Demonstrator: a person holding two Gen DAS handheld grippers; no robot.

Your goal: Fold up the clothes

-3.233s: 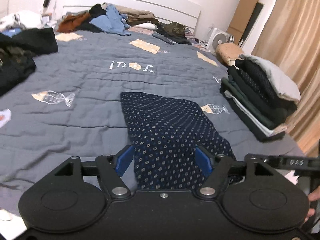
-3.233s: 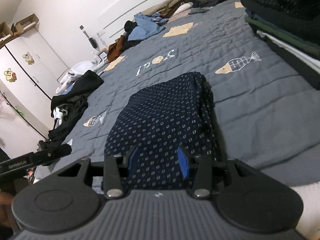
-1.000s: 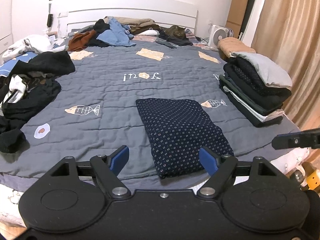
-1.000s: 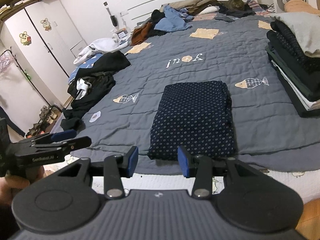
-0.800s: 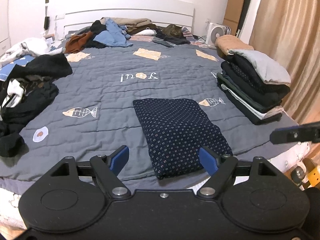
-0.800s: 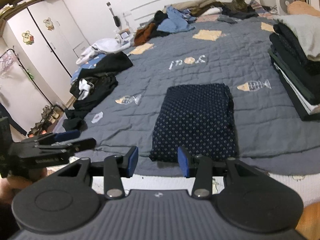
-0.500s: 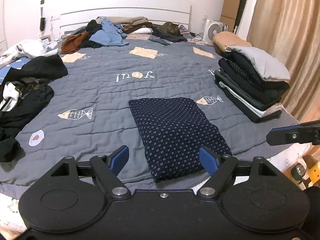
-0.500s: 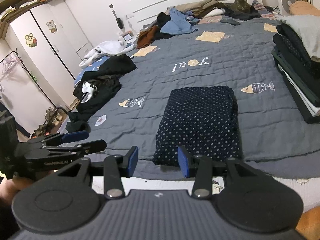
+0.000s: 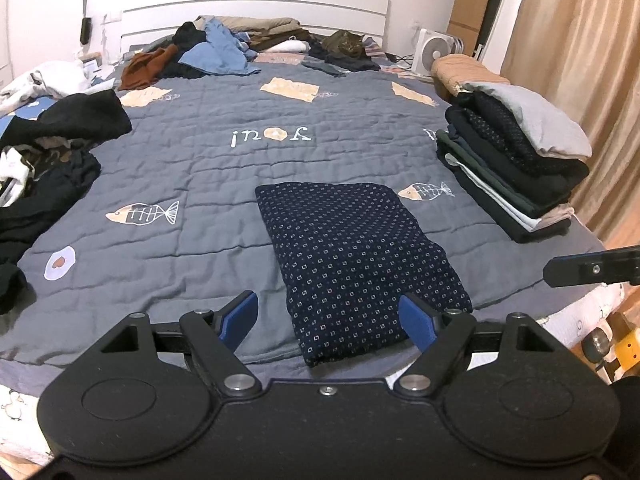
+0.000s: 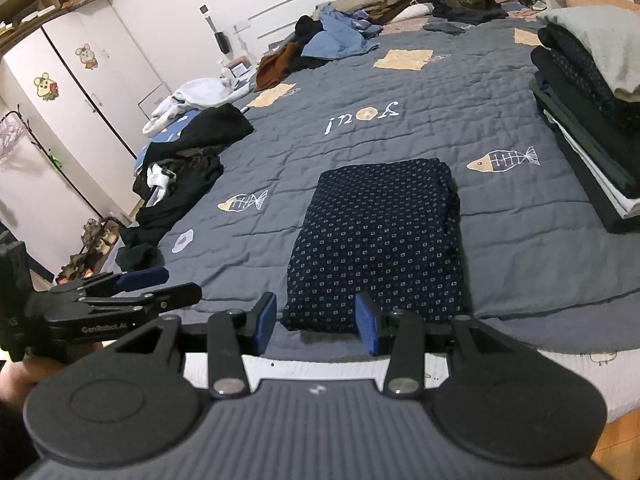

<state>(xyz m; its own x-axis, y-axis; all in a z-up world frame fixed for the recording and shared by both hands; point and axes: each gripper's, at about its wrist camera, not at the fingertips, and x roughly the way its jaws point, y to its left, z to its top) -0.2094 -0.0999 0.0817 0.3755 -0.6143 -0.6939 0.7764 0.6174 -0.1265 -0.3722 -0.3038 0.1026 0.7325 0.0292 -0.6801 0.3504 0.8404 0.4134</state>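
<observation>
A navy dotted garment [image 9: 356,264] lies folded into a flat rectangle on the grey quilt [image 9: 200,184], close to the bed's near edge. My left gripper [image 9: 328,318] hovers short of that edge, open, with nothing between its blue pads. At the right edge of this view one black finger [image 9: 592,269] of the other gripper shows. In the right wrist view the same folded garment [image 10: 380,240] lies ahead of my right gripper [image 10: 316,322], whose fingers stand apart and hold nothing. The left gripper [image 10: 176,283] is at its left.
A stack of folded clothes [image 9: 516,164] stands on the bed's right side. Loose dark clothes [image 9: 48,152] are heaped on the left, and more [image 9: 216,52] lie by the headboard beside a cat [image 9: 348,42]. A fan [image 9: 434,52] and curtains are at the right.
Both grippers have drawn back from the folded garment's near edge, so the whole bed now shows. Over the last second they drifted only slightly, and the garment lay still.
</observation>
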